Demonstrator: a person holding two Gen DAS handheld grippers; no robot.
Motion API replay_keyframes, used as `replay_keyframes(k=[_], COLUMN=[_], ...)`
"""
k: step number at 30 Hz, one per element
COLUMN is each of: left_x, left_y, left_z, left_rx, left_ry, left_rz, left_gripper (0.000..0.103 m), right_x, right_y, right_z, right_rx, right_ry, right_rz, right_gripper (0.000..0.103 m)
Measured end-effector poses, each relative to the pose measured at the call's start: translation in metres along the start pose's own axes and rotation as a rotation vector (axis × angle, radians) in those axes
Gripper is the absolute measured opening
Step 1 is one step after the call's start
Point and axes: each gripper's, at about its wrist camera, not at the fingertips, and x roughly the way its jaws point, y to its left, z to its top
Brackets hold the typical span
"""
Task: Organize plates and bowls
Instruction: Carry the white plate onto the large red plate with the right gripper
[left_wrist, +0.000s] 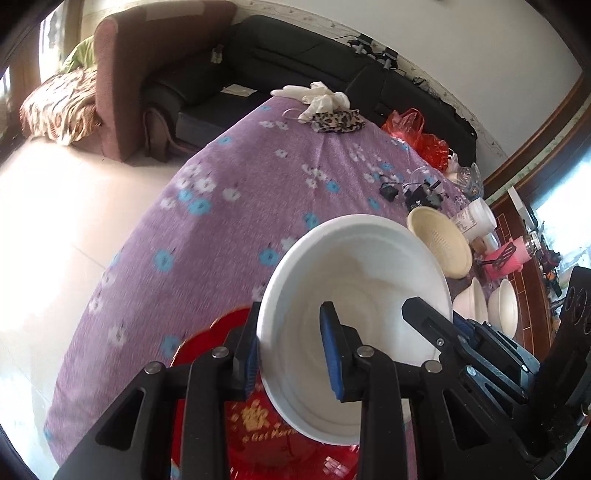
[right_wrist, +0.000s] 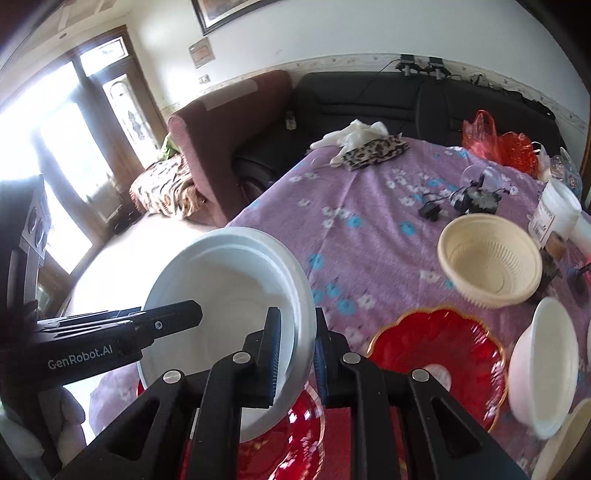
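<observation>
A white foam bowl hangs tilted above the table, gripped on two opposite sides. My left gripper is shut on its left rim, one blue pad inside and one outside. My right gripper is shut on the right rim of the same bowl. Under the bowl lies a red plate with gold lettering. Another red plate with a gold rim sits to the right. A cream ribbed bowl and a white bowl stand on the right.
The table wears a purple flowered cloth. At its far end lie white gloves, a leopard-print cloth and red plastic bags. Black gadgets and a white tub stand behind the cream bowl. Sofas stand beyond the table.
</observation>
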Motion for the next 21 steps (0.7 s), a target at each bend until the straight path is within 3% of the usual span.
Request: replay_keyframes(k=[9,17,21], left_x=[0.013,0.028,0.031], left_y=[0.037,0.040,0.039], left_z=[-0.050,-0.063,-0.064], left_rx=[-0.063,-0.070,-0.073], left_ry=[0.055,0.078,0.084], left_rz=[0.030,0.048,0.046], left_gripper=[0.028,0.028,0.036], right_x=[0.031,0.045,0.046], right_y=[0.010,0.003,0.002], right_z=[-0.055,-0.072,-0.074], right_rx=[0.039,0.071,0.078], right_ry=[0.107,0.144,0.145], right_rz=[0.047,0.055,0.062], right_gripper=[0.018,0.018,0.019])
